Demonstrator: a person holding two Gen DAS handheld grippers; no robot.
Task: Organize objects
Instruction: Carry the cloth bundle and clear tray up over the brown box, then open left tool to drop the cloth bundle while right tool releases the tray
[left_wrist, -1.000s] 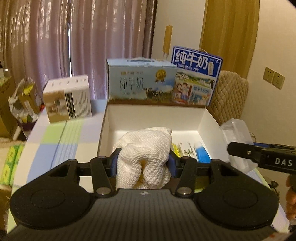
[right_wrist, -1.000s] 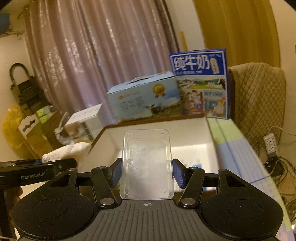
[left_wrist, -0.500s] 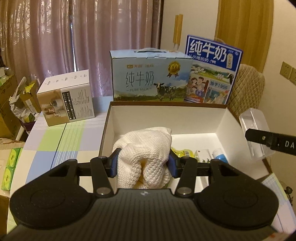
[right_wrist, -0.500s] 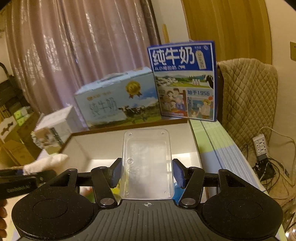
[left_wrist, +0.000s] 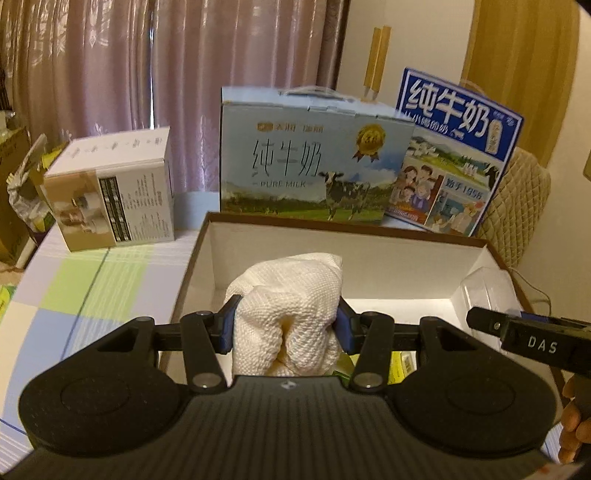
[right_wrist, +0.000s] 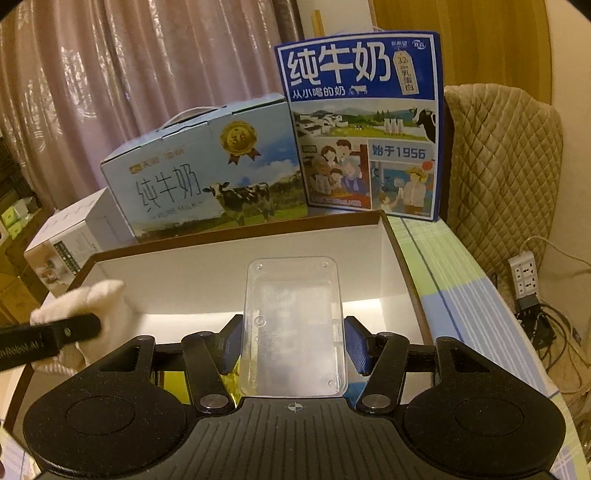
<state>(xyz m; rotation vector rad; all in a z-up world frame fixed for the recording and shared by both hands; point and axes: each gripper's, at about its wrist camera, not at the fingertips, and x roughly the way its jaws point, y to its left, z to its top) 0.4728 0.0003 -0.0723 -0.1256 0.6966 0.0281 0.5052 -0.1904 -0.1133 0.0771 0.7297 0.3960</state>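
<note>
My left gripper is shut on a bunched white knitted cloth, which hangs over the near left part of an open white box with a brown rim. My right gripper is shut on a clear plastic case, held flat over the same box. In the right wrist view the cloth shows at the left with a left finger across it. In the left wrist view the case sits at the right behind a right finger. Yellow and green items lie on the box floor, mostly hidden.
Behind the box stand a light blue milk carton case and a dark blue milk case. A white and tan box sits on the checked tablecloth at the left. A quilted chair and a power strip are at the right.
Both grippers have moved forward and down toward the open box, each keeping its grip. The milk cases now look larger and nearer, and the clear case hangs over the box's right side.
</note>
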